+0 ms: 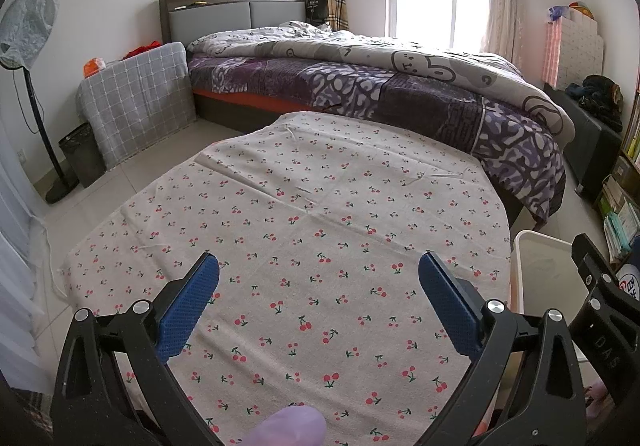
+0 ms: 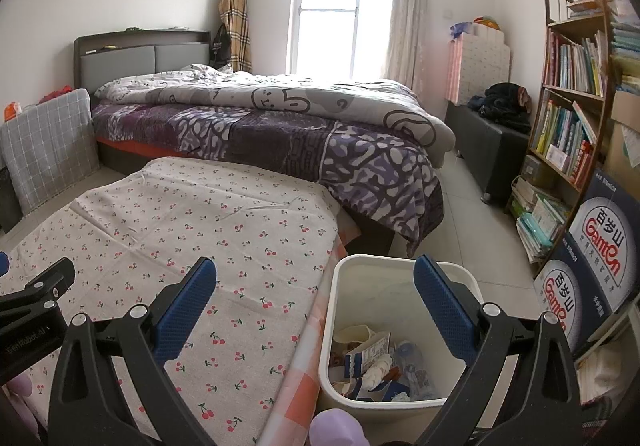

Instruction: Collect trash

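while both grippers hover over the table, neither has hold of anything. left gripper (image 1: 319, 270) has its blue pads (image 1: 188, 306) spread wide, nothing between them but the cherry-print tablecloth (image 1: 304, 214) below. right gripper (image 2: 315, 276) is spread just as wide, also empty, and sits off the table's right edge: its left pad is over the cloth, its right pad (image 2: 444, 306) over the white bin (image 2: 340, 286).

the bin stands on the floor, just beside the table's right side, near the foot of the bed (image 2: 280, 126). trash (image 2: 380, 366) lies in the bottom of it: crumpled paper, a small carton, wrappers, some blue and white packaging. it's below the right gripper, lower right of the gap between the pads, well apart from them. from the left wrist view only the bin's near corner shows, right of the left gripper, with the right gripper's black frame in front of it.

a purple gloved fingertip (image 2: 336, 428) shows at the bottom edge of each view. cloth surface within view has no loose items on it. boxes with red lettering (image 2: 600, 262) sit right of the bin, under the bookshelf (image 2: 572, 86).
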Demonstrator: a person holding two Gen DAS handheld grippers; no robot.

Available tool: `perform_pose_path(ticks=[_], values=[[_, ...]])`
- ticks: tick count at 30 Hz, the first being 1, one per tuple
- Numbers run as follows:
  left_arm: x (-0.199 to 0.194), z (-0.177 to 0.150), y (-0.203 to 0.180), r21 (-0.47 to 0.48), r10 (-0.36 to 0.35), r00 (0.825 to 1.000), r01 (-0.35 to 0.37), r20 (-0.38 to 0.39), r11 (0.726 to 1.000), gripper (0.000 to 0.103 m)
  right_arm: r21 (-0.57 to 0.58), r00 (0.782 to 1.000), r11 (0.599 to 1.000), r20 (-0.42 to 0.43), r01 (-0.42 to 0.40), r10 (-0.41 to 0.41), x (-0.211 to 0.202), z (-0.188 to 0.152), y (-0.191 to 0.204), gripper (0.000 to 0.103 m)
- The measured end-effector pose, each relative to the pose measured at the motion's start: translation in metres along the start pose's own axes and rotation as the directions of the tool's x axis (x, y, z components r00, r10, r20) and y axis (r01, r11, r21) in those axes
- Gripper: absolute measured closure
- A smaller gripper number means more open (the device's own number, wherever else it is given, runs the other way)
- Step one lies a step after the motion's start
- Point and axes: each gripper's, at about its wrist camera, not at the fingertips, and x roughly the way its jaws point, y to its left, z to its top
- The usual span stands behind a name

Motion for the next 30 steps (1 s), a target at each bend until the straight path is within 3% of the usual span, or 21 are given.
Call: perform_pose_path(ticks=[30], values=[[0.002, 0.0, -0.001, 0.002, 0.0, 1.0, 0.0, -0.004, 1.0, 0.007, -0.006, 1.0, 1.0, -0.016, -0.003, 0.003, 0.0, -0.006, -0.003, 0.007]])
